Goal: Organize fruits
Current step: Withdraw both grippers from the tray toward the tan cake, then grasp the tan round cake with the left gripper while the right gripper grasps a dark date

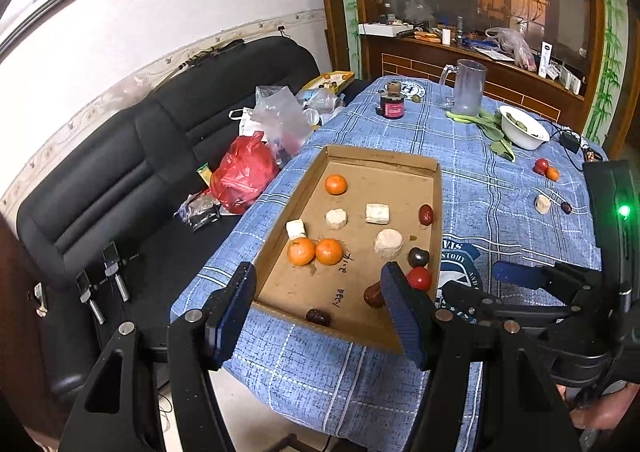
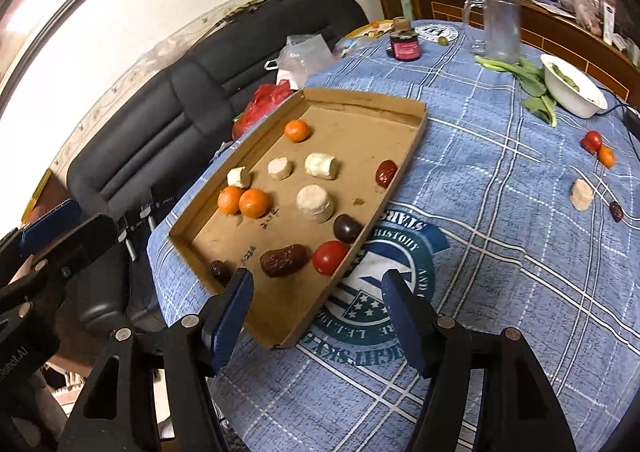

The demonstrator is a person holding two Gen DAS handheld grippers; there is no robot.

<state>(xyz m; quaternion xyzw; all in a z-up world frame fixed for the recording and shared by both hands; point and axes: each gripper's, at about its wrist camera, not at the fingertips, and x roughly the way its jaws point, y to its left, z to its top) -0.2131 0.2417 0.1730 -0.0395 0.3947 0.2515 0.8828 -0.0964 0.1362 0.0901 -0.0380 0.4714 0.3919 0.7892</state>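
A shallow cardboard tray (image 1: 384, 161) (image 2: 360, 101) lies on the blue checked tablecloth. It holds three oranges (image 1: 329, 251) (image 2: 253, 202), several pale chunks (image 1: 388, 244) (image 2: 315, 203), red dates (image 1: 425, 214) (image 2: 285, 260), a dark fruit (image 2: 347, 228) and a red tomato (image 1: 419, 278) (image 2: 330, 257). More fruit lies loose at the right: a tomato (image 2: 591, 141), an orange (image 2: 606, 155), a pale chunk (image 2: 581, 193) and a date (image 2: 616, 211). My left gripper (image 1: 320, 312) is open and empty over the tray's near end. My right gripper (image 2: 318, 312) is open and empty at the tray's near corner.
A white bowl (image 1: 524, 127) (image 2: 574, 85), green leaves (image 2: 532, 81), a glass mug (image 1: 466, 85) (image 2: 500, 27) and a small dark jar (image 1: 392, 103) (image 2: 406, 43) stand at the far side. A black sofa (image 1: 120, 179) with plastic bags (image 1: 244, 171) is left of the table.
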